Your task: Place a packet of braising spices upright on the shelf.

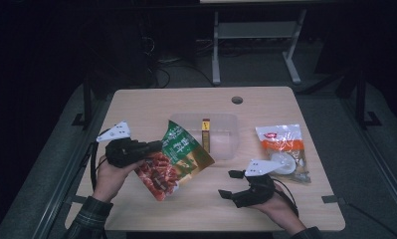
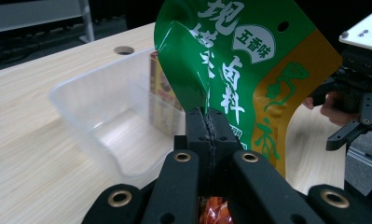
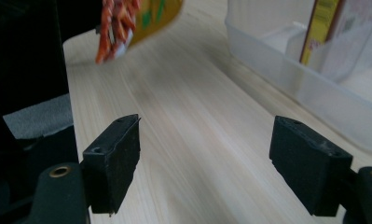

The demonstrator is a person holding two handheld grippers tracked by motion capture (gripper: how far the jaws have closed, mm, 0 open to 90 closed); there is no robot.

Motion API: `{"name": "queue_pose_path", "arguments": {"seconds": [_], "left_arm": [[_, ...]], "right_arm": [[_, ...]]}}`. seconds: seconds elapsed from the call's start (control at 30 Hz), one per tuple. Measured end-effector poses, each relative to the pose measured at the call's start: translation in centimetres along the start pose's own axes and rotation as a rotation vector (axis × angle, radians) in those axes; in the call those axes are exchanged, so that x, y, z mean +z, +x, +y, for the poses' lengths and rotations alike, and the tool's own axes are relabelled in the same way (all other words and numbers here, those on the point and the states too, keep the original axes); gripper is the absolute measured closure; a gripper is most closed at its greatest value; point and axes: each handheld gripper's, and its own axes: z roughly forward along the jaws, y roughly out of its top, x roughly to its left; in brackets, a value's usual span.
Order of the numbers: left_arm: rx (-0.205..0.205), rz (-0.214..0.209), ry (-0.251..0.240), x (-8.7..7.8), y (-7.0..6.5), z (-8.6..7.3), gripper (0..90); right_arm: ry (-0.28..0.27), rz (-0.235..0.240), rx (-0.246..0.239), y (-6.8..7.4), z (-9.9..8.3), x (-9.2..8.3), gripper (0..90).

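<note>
A: At the left, the left gripper is seen with its jaws pressed fully together on a green and yellow snack bag. The pinch is made at the bag's edge, as shown from the left gripper view.

B: And the bag itself?

A: It is held up off the wooden table, tilted, with its red end low and near, and its green end lifted towards the clear plastic bin.

B: The bin is placed at the table's middle. A slim yellow packet is stood upright inside it.

A: From the right gripper view, that bin is seen at the far right, the yellow packet behind its wall.

B: Further right, the right gripper is held low over the near table edge. Its jaws are spread wide, with nothing between them, bare wood seen in the gap.

A: At the far right, a white and orange packet is laid flat on the table, untouched.
</note>
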Motion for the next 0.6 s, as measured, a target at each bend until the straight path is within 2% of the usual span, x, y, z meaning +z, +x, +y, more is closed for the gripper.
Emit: {"name": "queue_pose_path", "arguments": {"seconds": [0.17, 0.33, 0.4, 0.6], "left_arm": [[0.004, -0.023, -0.005, 1.0, -1.0, 0.0, 90.0], [0.004, -0.04, -0.008, 1.7, -1.6, 0.0, 90.0], [0.004, -0.054, -0.009, 2.0, -1.9, -0.1, 90.0], [0.008, -0.068, -0.016, 2.7, -2.7, -0.1, 90.0]], "right_arm": [[-0.044, 0.02, -0.014, 0.4, 1.0, 0.7, 27.0], [-0.075, 0.036, -0.009, 0.6, 1.6, 1.2, 28.9], [-0.092, 0.034, -0.025, 0.7, 2.1, 1.6, 30.6], [-0.128, 0.047, -0.016, 0.5, 2.7, 2.5, 36.6]]}}
